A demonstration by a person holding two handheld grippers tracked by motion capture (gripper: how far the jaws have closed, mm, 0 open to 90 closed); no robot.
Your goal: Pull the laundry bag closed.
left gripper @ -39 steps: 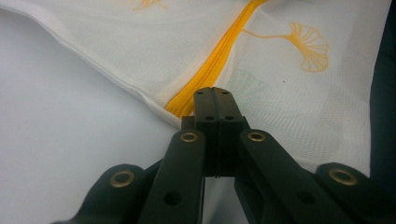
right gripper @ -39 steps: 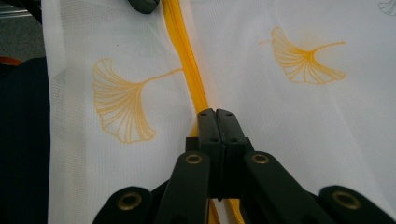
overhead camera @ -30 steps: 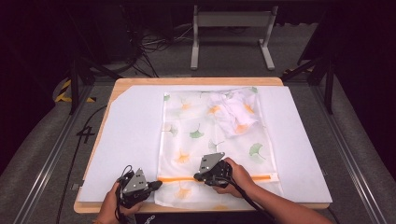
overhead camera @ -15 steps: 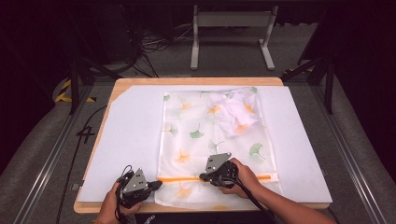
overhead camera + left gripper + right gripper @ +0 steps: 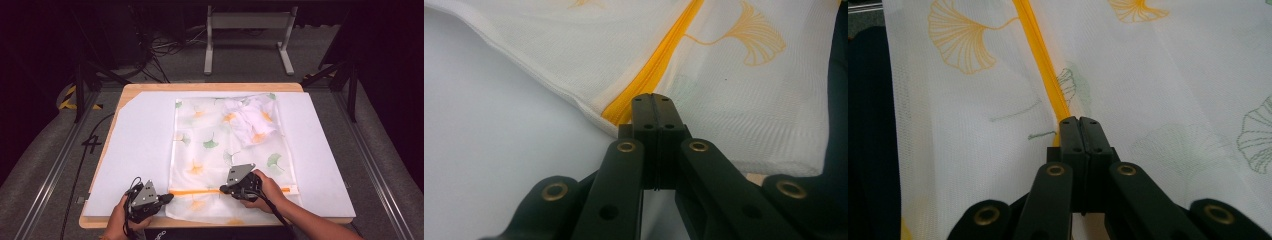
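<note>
Mesh laundry bag (image 5: pixel 220 150), white with orange and green ginkgo-leaf print, lies flat on the white mat (image 5: pixel 140 150) that covers the wooden table (image 5: pixel 210 86). An orange zipper (image 5: pixel 200 191) runs across the bag near its edge on the person's side. A bunched piece of the same printed fabric (image 5: pixel 252 120) sits at the bag's far right corner, well apart from both tools.

Left gripper (image 5: pixel 167 198): jaws fully together, tips at the left end of the zipper, right at the bag's left edge. In the left gripper view (image 5: pixel 653 102) the zipper (image 5: pixel 659 65) runs straight away from the closed tips, with the bag's seamed edge (image 5: pixel 549 80) off to their left and bare mat (image 5: pixel 489 150) beyond that. Whether mesh or zipper tape is pinched between the pads cannot be told.

Right gripper (image 5: pixel 223 190): jaws likewise pressed together, tips on the zipper line roughly mid-bag, to the right of the left gripper. In the right gripper view (image 5: pixel 1079 121) the zipper (image 5: pixel 1040 60) leads directly into the closed tips; a small part may be clamped there, but it is hidden, so cannot tell. Mesh (image 5: pixel 1168 100) spreads on both sides of the jaws.

Both hands rest low at the near table edge.
</note>
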